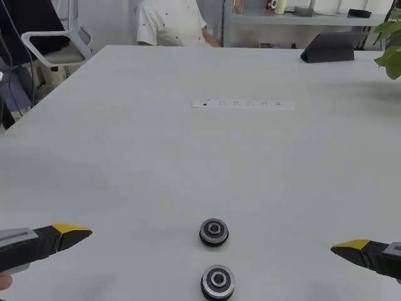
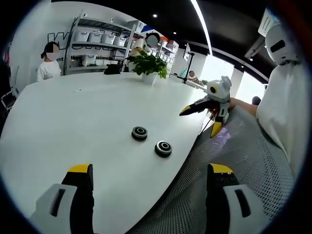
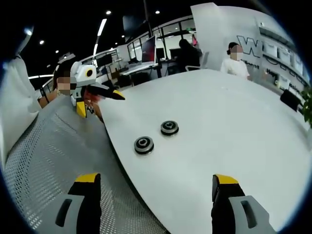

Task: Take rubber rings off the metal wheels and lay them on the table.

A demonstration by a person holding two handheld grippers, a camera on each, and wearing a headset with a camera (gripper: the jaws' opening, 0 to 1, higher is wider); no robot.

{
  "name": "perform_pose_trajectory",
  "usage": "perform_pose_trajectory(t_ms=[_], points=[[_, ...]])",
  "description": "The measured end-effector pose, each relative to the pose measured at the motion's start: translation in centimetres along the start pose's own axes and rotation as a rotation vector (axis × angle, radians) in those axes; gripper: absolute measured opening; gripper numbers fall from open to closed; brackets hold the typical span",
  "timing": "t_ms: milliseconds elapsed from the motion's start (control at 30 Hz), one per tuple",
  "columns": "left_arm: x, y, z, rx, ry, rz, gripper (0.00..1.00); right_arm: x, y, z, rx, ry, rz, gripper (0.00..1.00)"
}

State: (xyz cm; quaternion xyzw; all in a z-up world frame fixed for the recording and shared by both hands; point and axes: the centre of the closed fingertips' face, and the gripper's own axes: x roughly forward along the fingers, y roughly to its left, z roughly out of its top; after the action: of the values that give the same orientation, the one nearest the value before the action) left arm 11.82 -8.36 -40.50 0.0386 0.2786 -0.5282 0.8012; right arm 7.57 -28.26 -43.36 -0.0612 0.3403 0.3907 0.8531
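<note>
Yellow at its tips and grey behind, my left tool [image 1: 74, 234] comes in low over the near left of the white counter [image 1: 125, 163]. In the left gripper view its jaws stand wide apart with nothing between them. It is well apart from the two metal wheels, which lie flat near the middle of the counter's near edge. The far wheel [image 1: 214, 231] sits just beyond the near wheel [image 1: 218, 281], close to it but not touching. Each has a bright metal hub with a black rubber ring around its rim, so both rings are on their wheels and no ring lies loose on the counter. The left gripper view shows the same pair, the far wheel [image 2: 139, 133] to the left of the near wheel [image 2: 163, 148], which is closer to the counter's edge. In the right gripper view the near wheel [image 3: 144, 145] lies left of the far one [image 3: 169, 127]. My right tool [image 1: 343, 248] comes in at the near right, about level with the left one and also clear of the wheels. In the right gripper view its jaws are spread wide and hold nothing. Across the far side, a white chair [image 1: 56, 47] stands off the left corner and a person in a white shirt [image 1: 170, 22] is beyond the far edge. A white power strip [image 1: 243, 104] lies on the counter past the middle, a dark tablet stand [image 1: 329, 47] sits far right, and green plant leaves [image 1: 391, 47] show at the right edge.
</note>
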Motion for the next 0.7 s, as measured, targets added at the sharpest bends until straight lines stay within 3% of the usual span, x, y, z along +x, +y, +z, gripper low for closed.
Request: perform_pose_trajectory(t_ms=[700], points=[[-0.02, -0.3, 0.12, 0.034, 0.009, -0.008, 0.94, 0.0, -0.08, 0.1, -0.014, 0.001, -0.002, 0.93]])
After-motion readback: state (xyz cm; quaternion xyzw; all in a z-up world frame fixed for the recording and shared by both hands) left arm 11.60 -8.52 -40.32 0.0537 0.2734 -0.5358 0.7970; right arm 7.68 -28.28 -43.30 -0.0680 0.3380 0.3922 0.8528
